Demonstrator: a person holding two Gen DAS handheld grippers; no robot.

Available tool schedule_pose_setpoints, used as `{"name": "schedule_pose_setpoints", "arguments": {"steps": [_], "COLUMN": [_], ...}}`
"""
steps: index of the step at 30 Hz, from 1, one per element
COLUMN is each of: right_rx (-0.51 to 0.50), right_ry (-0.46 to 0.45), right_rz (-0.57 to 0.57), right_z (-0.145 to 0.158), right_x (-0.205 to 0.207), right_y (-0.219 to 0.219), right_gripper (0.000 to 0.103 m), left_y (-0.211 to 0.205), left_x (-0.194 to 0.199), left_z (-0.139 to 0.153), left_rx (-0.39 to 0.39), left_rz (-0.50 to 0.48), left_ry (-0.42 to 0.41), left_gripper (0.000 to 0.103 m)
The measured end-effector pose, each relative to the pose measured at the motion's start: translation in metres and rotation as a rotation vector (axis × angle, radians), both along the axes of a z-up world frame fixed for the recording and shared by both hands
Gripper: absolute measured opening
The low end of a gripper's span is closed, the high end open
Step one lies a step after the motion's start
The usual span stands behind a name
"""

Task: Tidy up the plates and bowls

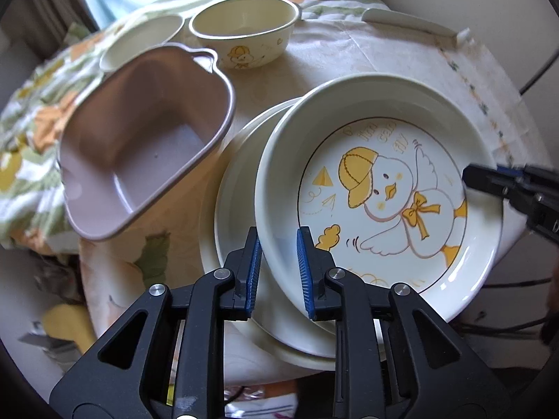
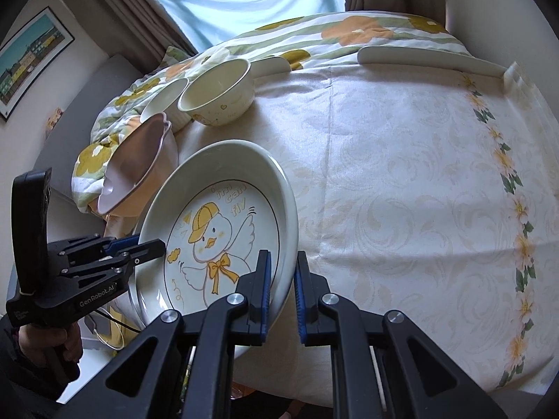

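**Both grippers on the duck plate, stacking in progress**

Closest in, the left gripper (image 1: pixel 278 262) is straddling the near rim of the duck plate (image 1: pixel 380 195), one blue pad outside the wall and one inside; the rim is sitting between the pads, though a sliver of gap is showing, so I cannot tell whether they are pressing or just letting go. Across the plate, the right gripper (image 2: pixel 282 281) is clamping the opposite rim, pads closed tight on the wall. The plate is tilting over a plain cream plate (image 1: pixel 237 188) lying beneath it at the near edge of the table (image 2: pixel 401 174), offset rather than centred.

By my reading, this is the stacking step: the duck plate is being lowered onto the cream one. The next move is calling for levelling it, sliding it square over the lower plate, then releasing both sides.

Further back, just beside the stack, a pink handled dish (image 1: pixel 146 139) is resting at the table's left edge. Beyond it, a duck-printed bowl (image 1: pixel 244 31) and a plain cream bowl (image 1: pixel 143 40) are waiting side by side near the far left corner, not yet nested.
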State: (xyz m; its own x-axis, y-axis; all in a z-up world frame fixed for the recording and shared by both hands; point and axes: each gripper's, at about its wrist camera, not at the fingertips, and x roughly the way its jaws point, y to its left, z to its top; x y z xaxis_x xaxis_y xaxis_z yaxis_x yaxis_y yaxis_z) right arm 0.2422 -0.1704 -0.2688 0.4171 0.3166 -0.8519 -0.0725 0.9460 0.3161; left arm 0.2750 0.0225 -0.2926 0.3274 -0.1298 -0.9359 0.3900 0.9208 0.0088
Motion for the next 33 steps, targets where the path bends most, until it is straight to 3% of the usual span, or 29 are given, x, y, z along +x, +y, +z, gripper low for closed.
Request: {"name": "schedule_pose_setpoints", "arguments": {"steps": [12, 21, 27, 33], "right_rx": [-0.1, -0.202, -0.233, -0.245], "right_ry": [-0.001, -0.007, -0.009, -0.018], "right_rz": [0.11, 0.159, 0.161, 0.176], "right_z": [-0.003, -0.004, -0.006, -0.006], "right_x": [0.01, 0.013, 0.014, 0.014], "right_y": [0.017, 0.031, 0.036, 0.039], "right_gripper": [0.012, 0.013, 0.013, 0.013], "left_y": [-0.004, -0.006, -0.006, -0.003], "left_x": [-0.008, -0.013, -0.017, -0.016], "left_z": [0.003, 0.006, 0.007, 0.008], "left_rx": [0.153, 0.182, 0.22, 0.207], "left_rz": [-0.02, -0.017, -0.012, 0.004], "left_ry": [-0.081, -0.09, -0.109, -0.099], "left_gripper": [0.02, 0.02, 0.02, 0.02]}}
